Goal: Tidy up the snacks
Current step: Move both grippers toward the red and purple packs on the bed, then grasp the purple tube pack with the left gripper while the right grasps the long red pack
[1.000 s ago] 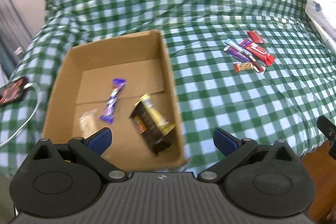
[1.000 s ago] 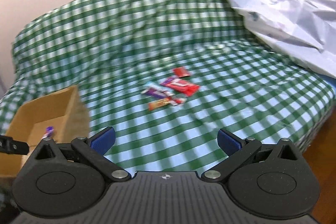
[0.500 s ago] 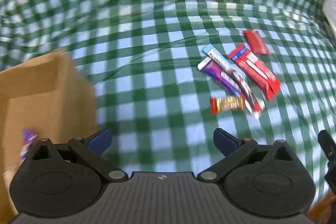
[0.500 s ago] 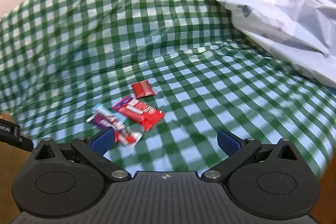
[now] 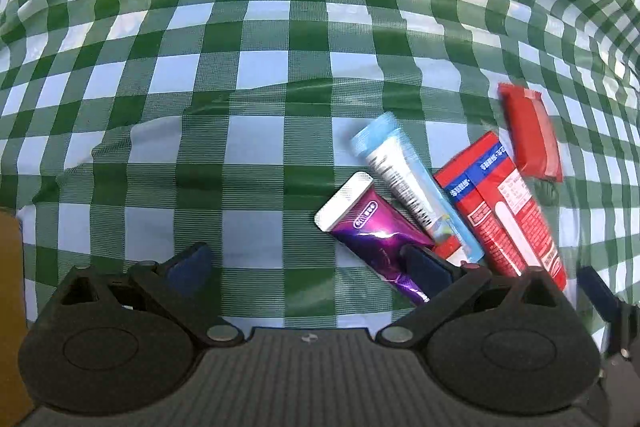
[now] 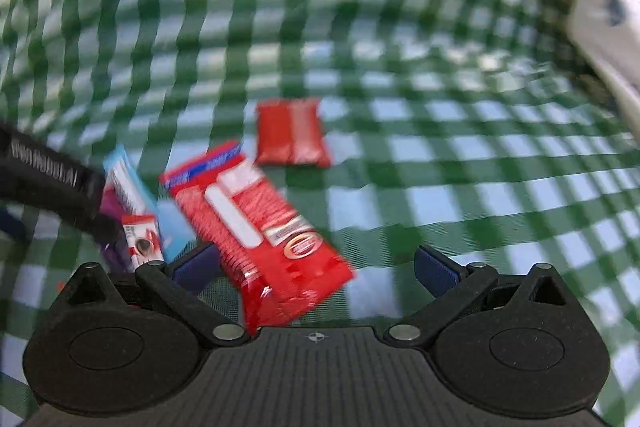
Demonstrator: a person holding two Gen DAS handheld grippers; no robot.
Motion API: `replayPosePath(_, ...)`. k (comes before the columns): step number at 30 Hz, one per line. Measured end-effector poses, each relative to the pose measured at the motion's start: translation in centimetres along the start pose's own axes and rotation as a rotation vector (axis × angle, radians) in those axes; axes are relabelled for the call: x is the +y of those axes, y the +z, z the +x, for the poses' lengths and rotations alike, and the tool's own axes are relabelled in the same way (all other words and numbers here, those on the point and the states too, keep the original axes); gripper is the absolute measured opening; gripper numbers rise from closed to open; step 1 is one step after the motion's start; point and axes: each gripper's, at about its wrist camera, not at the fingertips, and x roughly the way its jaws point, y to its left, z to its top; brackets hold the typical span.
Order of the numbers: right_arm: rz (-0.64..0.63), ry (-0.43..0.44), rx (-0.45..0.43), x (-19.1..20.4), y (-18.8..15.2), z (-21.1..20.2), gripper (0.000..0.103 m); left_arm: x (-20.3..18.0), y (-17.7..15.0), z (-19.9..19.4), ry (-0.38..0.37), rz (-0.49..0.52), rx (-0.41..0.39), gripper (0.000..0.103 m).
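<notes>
Left wrist view: left gripper [image 5: 306,261] low over the green check cloth [image 5: 256,75], jaws spread wide, nothing between them. Snack cluster sits ahead and to its right: purple bar [image 5: 374,233] with its near end under the right finger, blue-and-white bar [image 5: 404,183] just beyond, long red pack [image 5: 504,203] further right, small red packet [image 5: 530,133] furthest out. Brown edge at far left, probably the box, mostly out of frame.

Right wrist view, blurred: right gripper [image 6: 316,263] also wide apart and empty; long red pack [image 6: 260,235] lies between its fingers, nearer the left one.

Judgement: reach-for-pickup step, nothing grasped yet. Next move: centre the jaws over one item, lower, close without catching neighbours or cloth.
</notes>
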Motion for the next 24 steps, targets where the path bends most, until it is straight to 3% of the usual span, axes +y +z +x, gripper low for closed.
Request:
replayPosePath(4,-0.046,0.026,-0.036,0.8,0.6,1.4,0.103,-0.4,-0.1,0.0,-0.026,-0.013,0.022,0.103)
replayPosePath(8,-0.041,0.033,-0.020,0.8,1.1,1.7,0.102,-1.2,0.5,-0.1,-0.110,-0.068,0.053,0.103)
replayPosePath(12,-0.056,0.029,-0.035,-0.1,0.4,0.9,0.103,-2.0,0.8,0.4,-0.077,-0.058,0.045,0.103)
replayPosePath(15,-0.050,0.032,-0.031,-0.4,0.5,0.9,0.103,-1.6,0.1,-0.2,-0.029,-0.076,0.013,0.085)
replayPosePath(16,-0.053,0.033,-0.032,-0.3,0.5,0.9,0.102,-1.2,-0.1,-0.5,-0.022,-0.086,0.004,0.068)
replayPosePath(17,-0.061,0.043,-0.040,-0.3,0.4,0.7,0.096,-0.9,0.0,-0.7,-0.035,-0.086,-0.009,0.042)
replayPosePath(19,-0.095,0.068,-0.065,0.0,0.1,-0.2,0.070,-0.3,0.4,-1.1,-0.095,-0.094,0.008,0.025)
replayPosePath(21,-0.125,0.072,-0.063,0.2,-0.5,-1.5,0.047,0.7,0.3,-1.4,-0.125,-0.097,0.022,0.016)
replayPosePath(24,-0.117,0.056,-0.059,0.0,-1.9,-3.5,0.037,2.0,-0.8,-3.2,-0.128,-0.047,-0.017,0.008)
